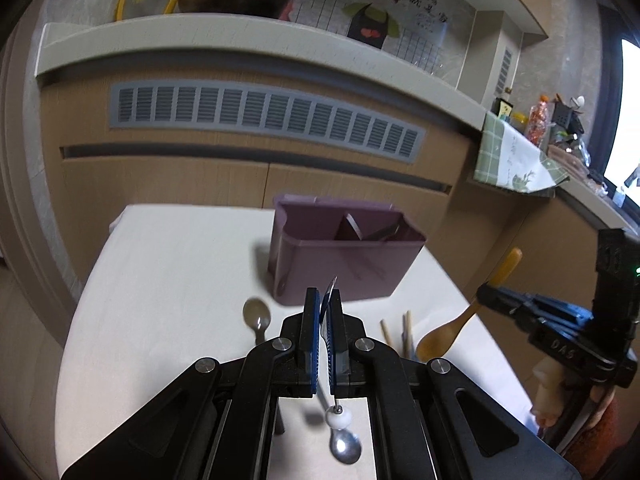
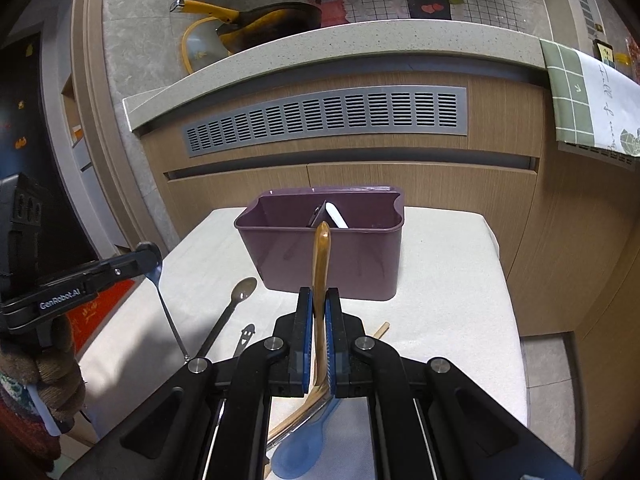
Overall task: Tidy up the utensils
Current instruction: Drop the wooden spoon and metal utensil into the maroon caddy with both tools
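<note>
Jaws clamped: left gripper (image 1: 323, 300) grips a thin metal spoon (image 1: 345, 446), right gripper (image 2: 319, 300) a wooden spoon (image 2: 321, 256), near the purple plastic caddy (image 2: 320, 256).

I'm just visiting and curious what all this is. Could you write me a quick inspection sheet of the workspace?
Surface: white cloth-covered table.
Job's things: purple plastic divided utensil bin, utensils inside; dark long-handled spoon, wooden chopsticks, blue plastic spoon lying on the cloth.
Clutter: nothing seen.
Grippers: left gripper shut on a thin metal spoon; right gripper shut on a wooden spoon.
Cables: nothing seen.
Surroundings: wood cabinet with grey vent, counter holding yellow-handled pan.
</note>
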`<state>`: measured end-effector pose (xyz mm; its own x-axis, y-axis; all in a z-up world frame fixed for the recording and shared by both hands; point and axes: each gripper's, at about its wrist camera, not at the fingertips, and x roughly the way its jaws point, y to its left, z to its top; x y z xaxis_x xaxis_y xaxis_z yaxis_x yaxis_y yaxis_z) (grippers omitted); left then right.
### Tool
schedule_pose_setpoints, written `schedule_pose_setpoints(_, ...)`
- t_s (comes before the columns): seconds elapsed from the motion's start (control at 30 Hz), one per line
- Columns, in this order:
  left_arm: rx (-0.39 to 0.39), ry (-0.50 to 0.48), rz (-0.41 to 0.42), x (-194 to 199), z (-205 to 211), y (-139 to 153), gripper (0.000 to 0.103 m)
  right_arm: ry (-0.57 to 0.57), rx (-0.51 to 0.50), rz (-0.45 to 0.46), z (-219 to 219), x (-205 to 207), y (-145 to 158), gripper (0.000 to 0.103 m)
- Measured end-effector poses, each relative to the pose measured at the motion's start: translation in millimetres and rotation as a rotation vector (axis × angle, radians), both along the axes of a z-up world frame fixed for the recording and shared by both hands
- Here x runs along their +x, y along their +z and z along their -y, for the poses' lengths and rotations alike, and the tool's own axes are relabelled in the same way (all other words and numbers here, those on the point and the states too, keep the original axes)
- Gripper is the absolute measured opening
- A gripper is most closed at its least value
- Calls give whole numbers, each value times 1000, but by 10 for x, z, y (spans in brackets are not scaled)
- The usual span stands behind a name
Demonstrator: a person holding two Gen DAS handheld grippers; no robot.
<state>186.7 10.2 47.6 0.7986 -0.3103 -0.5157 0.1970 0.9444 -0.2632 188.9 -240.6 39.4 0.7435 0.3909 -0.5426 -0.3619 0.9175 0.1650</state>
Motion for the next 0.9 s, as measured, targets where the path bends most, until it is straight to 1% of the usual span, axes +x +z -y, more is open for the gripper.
schedule_pose_setpoints(0.03, 0, 0, 14, 15, 9, 65, 3, -1, 6, 6, 4, 22, 52, 5)
schedule_pose_setpoints(0.1, 4, 0, 85, 56, 24, 334, 3, 14, 9, 39, -2, 60, 240, 5)
schedule_pose_setpoints(0.13, 6, 1, 127, 69, 33, 474, 3, 16, 4, 77, -6, 64, 392, 5)
schedule_pose_setpoints(0.17, 8, 5, 202, 81, 44, 701, 3, 6, -1, 143, -3, 57, 615, 5)
schedule_pose_setpoints(0.2, 7, 11, 254, 91, 51, 859, 3, -1, -3, 181, -6, 47, 744, 5)
schedule_pose_setpoints(0.23, 2, 17, 297, 115, 45, 993, 3, -12, -5, 245, 1, 46, 966, 5)
schedule_pose_setpoints(0.27, -13, 24, 339, 153, 35, 1131, 3, -23, -4, 282, 8, 52, 1108, 5)
schedule_pose_setpoints(0.33, -50, 43, 387, 306, 11, 1355, 3, -42, 10, 338, 22, 128, 1393, 5)
schedule_pose_setpoints(0.37, -58, 51, 391, 362, 3, 1397, 3, -46, 11, 349, 15, 193, 1483, 5)
schedule_pose_setpoints(0.4, -72, 64, 390, 452, -11, 1433, 3, -51, 10, 351, 10, 233, 1512, 5)
schedule_pose_setpoints(0.5, -82, 86, 374, 650, -11, 1404, 3, -59, 1, 323, -40, 429, 1470, 5)
schedule_pose_setpoints(0.63, -56, 89, 337, 873, 61, 1229, 3, -64, -46, 243, -162, 745, 1174, 5)
schedule_pose_setpoints(0.73, -43, 76, 289, 1033, 141, 1019, 3, -60, -58, 180, -218, 920, 937, 5)
schedule_pose_setpoints(0.8, -45, 65, 266, 1103, 172, 891, 3, -54, -67, 155, -243, 1005, 819, 5)
schedule_pose_setpoints(0.87, -68, 40, 233, 1231, 204, 736, 4, -27, -83, 109, -294, 1129, 643, 5)
schedule_pose_setpoints(0.9, -87, 32, 211, 1306, 202, 655, 6, -21, -95, 85, -315, 1176, 580, 6)
